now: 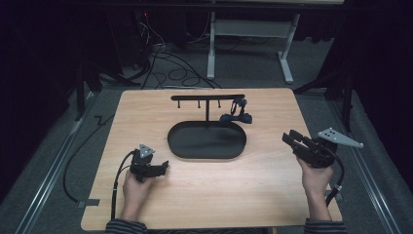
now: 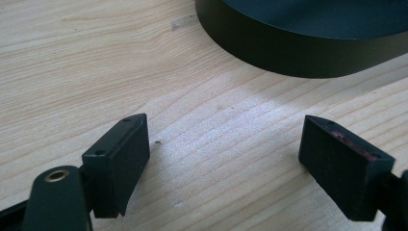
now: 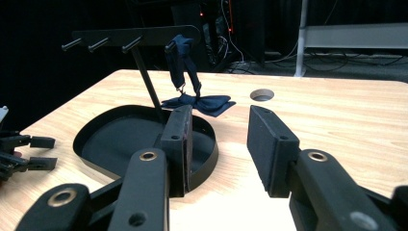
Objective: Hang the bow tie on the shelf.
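High view: wooden tabletop (image 1: 204, 195), black oval tray (image 1: 207, 140) at centre with a T-shaped hook rack (image 1: 208, 97) rising from its far side. Dark blue bow tie (image 1: 236, 117) hangs by its strap from the rack's right end, bow resting on the tabletop just beside the tray's far right rim. Left claw (image 1: 163, 168) sits near the tray's left end, right claw (image 1: 290, 140) off to the tray's right, both held low, nothing in them.

Left gripper view: left claw (image 2: 223, 159) jaws wide apart over bare wood, tray (image 2: 308, 53) wall just ahead.

Right gripper view: right claw (image 3: 219, 139) jaws apart, empty, pointing at tray (image 3: 96, 127) and bow tie (image 3: 197, 102); round hole (image 3: 262, 94) in the tabletop beyond.
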The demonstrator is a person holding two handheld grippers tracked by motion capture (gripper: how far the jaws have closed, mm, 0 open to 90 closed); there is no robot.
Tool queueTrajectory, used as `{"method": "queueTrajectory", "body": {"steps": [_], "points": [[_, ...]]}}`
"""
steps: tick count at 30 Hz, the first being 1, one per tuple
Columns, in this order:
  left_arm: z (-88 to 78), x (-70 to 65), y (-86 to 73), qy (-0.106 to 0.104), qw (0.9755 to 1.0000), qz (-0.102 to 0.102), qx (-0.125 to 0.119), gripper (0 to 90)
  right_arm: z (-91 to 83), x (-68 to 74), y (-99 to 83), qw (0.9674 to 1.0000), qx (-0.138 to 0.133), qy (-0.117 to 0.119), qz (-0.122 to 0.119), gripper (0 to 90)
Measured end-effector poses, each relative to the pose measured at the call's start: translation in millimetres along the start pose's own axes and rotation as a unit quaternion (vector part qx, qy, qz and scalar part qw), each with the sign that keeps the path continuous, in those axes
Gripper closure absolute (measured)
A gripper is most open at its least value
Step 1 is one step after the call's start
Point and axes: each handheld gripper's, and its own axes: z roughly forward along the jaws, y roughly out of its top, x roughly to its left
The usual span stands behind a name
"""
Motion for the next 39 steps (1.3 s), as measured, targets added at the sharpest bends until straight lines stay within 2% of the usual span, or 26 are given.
{"method": "queueTrajectory", "body": {"steps": [21,39], "points": [[0.0,0.0,0.0,0.0,1.0,0.0,0.0,18.5,2.2,-4.0,-28.1,0.9995,0.018,0.004,0.026,63.1],[0.0,0.0,0.0,0.0,1.0,0.0,0.0,18.5,14.0,-1.2,-46.2,0.998,0.046,0.015,0.039,63.1]]}}
